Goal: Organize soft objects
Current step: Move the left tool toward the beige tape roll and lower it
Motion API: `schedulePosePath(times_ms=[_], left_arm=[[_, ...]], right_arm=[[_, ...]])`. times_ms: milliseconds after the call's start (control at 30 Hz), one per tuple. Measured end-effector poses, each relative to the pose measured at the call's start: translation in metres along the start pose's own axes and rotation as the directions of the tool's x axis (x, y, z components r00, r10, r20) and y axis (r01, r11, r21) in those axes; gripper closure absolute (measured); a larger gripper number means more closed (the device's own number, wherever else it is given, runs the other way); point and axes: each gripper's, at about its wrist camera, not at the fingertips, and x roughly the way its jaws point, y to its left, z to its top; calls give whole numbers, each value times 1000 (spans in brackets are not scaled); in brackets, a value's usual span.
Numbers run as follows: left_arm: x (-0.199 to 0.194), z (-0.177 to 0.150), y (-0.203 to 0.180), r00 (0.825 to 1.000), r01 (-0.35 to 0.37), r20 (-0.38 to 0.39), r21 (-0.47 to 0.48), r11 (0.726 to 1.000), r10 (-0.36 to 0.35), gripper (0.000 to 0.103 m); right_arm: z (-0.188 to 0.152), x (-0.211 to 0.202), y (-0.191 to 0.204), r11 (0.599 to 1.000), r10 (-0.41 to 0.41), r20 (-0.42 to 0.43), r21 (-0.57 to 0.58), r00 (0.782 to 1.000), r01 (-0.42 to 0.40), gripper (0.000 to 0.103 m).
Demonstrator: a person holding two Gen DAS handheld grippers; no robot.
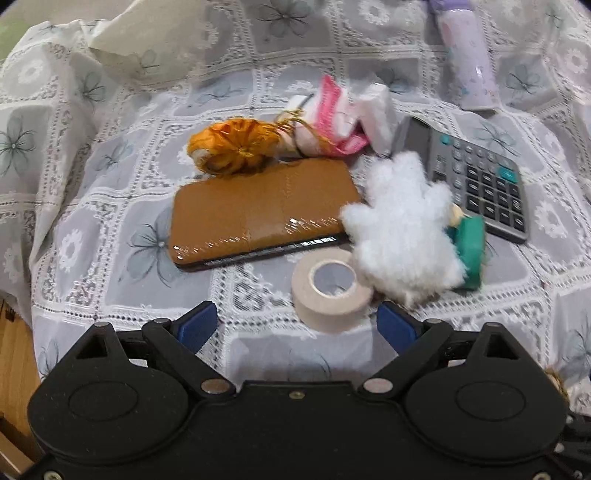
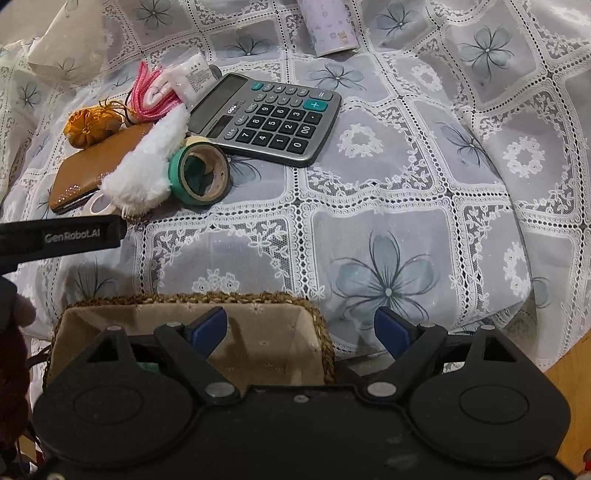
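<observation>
A white fluffy paw-shaped plush [image 1: 402,229] lies on the lace tablecloth, also in the right wrist view [image 2: 147,166]. An orange fabric pumpkin charm [image 1: 232,146] [image 2: 92,123] and a pink tasselled soft toy [image 1: 332,118] [image 2: 153,96] lie behind a brown wallet [image 1: 258,206] [image 2: 96,166]. My left gripper [image 1: 295,326] is open and empty, just in front of a beige tape roll [image 1: 330,288]. My right gripper [image 2: 301,328] is open and empty above a woven, cloth-lined basket [image 2: 192,299].
A grey calculator [image 2: 269,118] [image 1: 476,177], a green tape roll [image 2: 199,173] [image 1: 469,251], a white tissue pack [image 1: 376,110] and a lilac bottle [image 1: 469,55] [image 2: 328,26] are on the cloth. The left gripper's body [image 2: 59,236] shows at the left of the right wrist view.
</observation>
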Motion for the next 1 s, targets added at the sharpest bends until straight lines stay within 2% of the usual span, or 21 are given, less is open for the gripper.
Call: schedulePosePath(times_ms=[200,467,767,1000], left_arm=[[4,2,21,1000,-13,-16,-83,996,12,8],[13,-8,36,998,-42,-52,-91,995,37,6],[27,-11,45,998,18,-53,-103,994,-23,2],[29,-10,45,998,23,-55,-104,994,-29,2]], right_arm=[[7,0,0,1000,1,13,1,1000,-1,16],[24,-3,7,1000,0,63,-7,998,0,16],[63,-6,28,1000,25,176,-4,984,-25,14],[77,8,48,999,31,194,-22,981,-27,14]])
